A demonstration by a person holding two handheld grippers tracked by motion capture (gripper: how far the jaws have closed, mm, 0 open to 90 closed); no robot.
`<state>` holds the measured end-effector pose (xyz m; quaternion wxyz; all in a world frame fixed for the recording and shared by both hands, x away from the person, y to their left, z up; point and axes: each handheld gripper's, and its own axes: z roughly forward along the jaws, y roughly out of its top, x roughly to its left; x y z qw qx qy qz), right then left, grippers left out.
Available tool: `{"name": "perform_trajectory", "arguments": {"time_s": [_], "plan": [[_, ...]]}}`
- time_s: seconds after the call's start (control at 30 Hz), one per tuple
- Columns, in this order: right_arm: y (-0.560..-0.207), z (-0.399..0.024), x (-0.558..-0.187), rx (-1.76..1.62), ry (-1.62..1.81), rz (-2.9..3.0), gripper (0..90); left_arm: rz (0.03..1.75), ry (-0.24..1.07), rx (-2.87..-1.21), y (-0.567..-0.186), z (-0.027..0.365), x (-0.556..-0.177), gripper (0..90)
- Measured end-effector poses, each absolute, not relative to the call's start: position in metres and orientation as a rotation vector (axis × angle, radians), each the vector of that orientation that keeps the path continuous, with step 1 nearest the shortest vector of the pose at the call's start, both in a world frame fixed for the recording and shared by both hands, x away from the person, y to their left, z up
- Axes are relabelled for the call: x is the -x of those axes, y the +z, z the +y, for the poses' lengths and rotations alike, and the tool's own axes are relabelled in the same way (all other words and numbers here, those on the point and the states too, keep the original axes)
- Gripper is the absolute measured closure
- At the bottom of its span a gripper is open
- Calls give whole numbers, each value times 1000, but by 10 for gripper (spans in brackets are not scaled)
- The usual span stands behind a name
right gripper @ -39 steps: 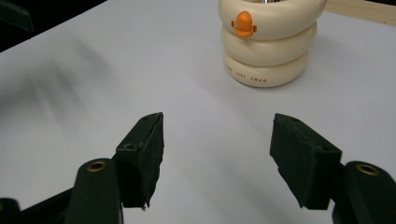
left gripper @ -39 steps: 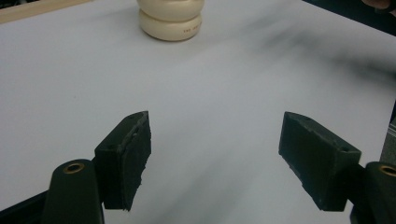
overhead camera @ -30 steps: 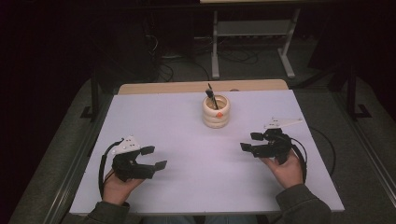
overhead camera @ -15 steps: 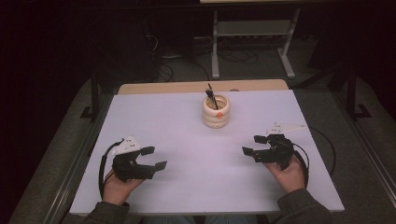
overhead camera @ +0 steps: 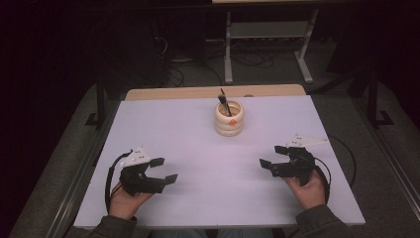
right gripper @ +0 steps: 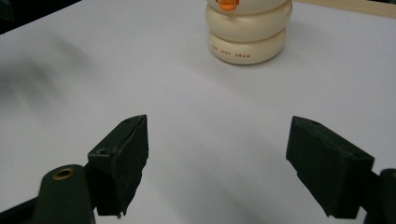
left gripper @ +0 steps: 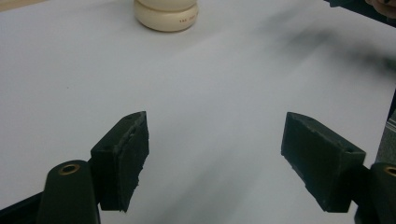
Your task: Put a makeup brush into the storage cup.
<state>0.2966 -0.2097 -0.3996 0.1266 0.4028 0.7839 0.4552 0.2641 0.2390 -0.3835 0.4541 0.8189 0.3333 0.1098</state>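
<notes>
A cream ringed pot (overhead camera: 229,119) stands at the far middle of the white table (overhead camera: 198,144), with a dark stick-like tool (overhead camera: 224,100) leaning in it. The pot (left gripper: 166,14) sits far ahead in the left gripper view, and its orange mark and small lettering face the right gripper view (right gripper: 247,32). My left gripper (overhead camera: 166,169) rests near the front left, open (left gripper: 215,154), nothing between its jaws. My right gripper (overhead camera: 270,155) is at the front right, open (right gripper: 217,158). Its jaws have just been opening, with only bare table between them.
A strip of wooden tabletop (overhead camera: 173,92) shows past the white sheet's far edge. Beyond it on the dark floor are a metal stand (overhead camera: 267,34) and loose cables. The right gripper's cable (overhead camera: 346,153) loops over the table's right edge.
The right gripper's jaws have spread wider and the right hand has shifted slightly toward the near right. The left hand and the pot have stayed put.
</notes>
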Motion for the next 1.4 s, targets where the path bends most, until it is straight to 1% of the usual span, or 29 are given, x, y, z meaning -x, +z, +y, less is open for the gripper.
{"name": "perform_trajectory", "arguments": {"time_s": [0.1,0.33,0.57,1.4], "plan": [[-401,-211,-293,-1186,1320,2267,171,820,272,-2030,-385,240,-262,217],[-402,-213,-287,-1191,1292,2246,154,825,277,-2038,-388,242,-259,195],[-403,-215,-280,-1187,1293,2239,149,832,271,-2037,-390,243,-256,176],[-407,-226,-266,-1187,1300,2216,151,825,256,-2050,-394,244,-255,176]]}}
